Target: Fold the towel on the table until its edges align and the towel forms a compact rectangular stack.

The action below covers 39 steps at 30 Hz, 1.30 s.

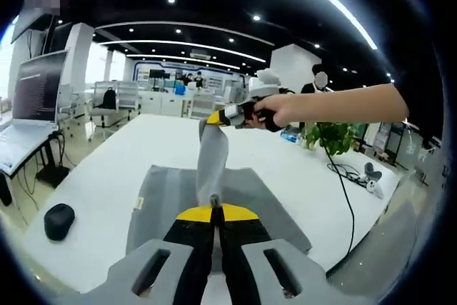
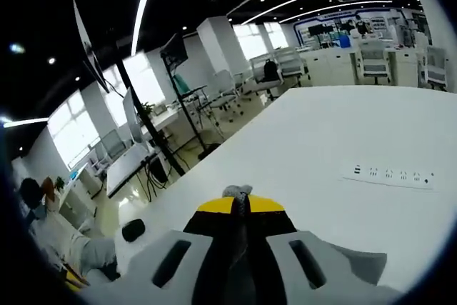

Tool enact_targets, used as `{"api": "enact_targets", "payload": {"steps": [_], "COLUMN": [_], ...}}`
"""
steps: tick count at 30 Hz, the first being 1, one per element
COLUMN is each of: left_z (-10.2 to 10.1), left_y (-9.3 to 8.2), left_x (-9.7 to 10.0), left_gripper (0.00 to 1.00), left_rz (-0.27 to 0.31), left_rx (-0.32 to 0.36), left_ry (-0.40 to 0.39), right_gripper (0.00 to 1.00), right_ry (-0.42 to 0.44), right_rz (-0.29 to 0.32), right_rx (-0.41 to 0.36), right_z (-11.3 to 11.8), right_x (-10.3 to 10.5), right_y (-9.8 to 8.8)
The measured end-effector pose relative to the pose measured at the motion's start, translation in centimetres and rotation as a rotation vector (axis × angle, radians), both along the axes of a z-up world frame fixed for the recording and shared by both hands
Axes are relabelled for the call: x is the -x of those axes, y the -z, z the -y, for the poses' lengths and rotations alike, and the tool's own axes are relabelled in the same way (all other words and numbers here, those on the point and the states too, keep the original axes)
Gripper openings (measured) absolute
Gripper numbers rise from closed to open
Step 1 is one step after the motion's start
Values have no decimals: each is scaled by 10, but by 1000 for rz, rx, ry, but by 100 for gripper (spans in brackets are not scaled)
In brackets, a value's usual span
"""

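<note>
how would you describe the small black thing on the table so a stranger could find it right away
Start at the big white table in the left gripper view, then find the grey towel spread on it. To the towel's left, near the table's edge, sits a black computer mouse: rounded, dark, and lying apart from the towel.

The towel (image 1: 214, 155) is presenting as soft, matt grey cloth with a fine woven texture. The counter (image 1: 107, 169) is showing a smooth white surface with a faint sheen. The left gripper (image 1: 216, 213) is displaying matt grey plastic housing, and its fingers (image 1: 196, 213) are carrying yellow, smooth-looking tips over black.
</note>
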<state>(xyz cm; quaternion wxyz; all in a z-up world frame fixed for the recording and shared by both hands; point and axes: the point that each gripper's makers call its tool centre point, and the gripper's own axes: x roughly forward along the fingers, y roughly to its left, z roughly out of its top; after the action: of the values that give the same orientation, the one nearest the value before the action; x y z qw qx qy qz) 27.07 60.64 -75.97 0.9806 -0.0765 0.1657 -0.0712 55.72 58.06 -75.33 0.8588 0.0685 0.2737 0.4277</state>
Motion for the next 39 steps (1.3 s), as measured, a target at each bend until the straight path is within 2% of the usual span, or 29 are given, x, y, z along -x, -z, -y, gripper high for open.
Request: {"api": "enact_targets", "payload": {"steps": [4,9,13,14,15,17,20,23,28,29,34,39], "left_z": [-20,-39,-47,-50,-55,-60,-67,-72,-84,-85,-84,-95], "left_y": [26,45,54,57,64,74,86,92,115,119,126,130], "left_x": [0,2,4,5,5,5,6,7,8,7,9,14], "left_gripper": [2,2,2,2,2,2,2,2,2,2,3,10], "left_rz": [-36,-66,-84,-88,-95,-112,-131,-150,-182,-187,-213,-221], "left_rx": [25,50,69,71,77,85,94,95,124,130,146,149], "left_ry": [-40,-85,-115,-121,-133,-143,-158,-169,-188,-187,-200,-237], "right_gripper": [3,3,4,4,4,4,4,4,5,5,7,9], "right_ry": [-7,-25,-30,-33,-49,-80,-64,-77,-73,-74,-87,-95], "right_rz": [-13,-22,-19,-13,49,91,86,110,105,108,122,139], "right_rx": [25,46,59,67,115,152,143,187,223,225,247,258], "right_z": [-15,-33,-47,-50,-49,-60,-74,-82,-96,-92,-102,-113], "right_x": [1,3,5,5,4,4,-2,-5,-9,-5,0,-6], "right_y": [17,33,44,46,46,52,61,71,92,88,99,110]}}
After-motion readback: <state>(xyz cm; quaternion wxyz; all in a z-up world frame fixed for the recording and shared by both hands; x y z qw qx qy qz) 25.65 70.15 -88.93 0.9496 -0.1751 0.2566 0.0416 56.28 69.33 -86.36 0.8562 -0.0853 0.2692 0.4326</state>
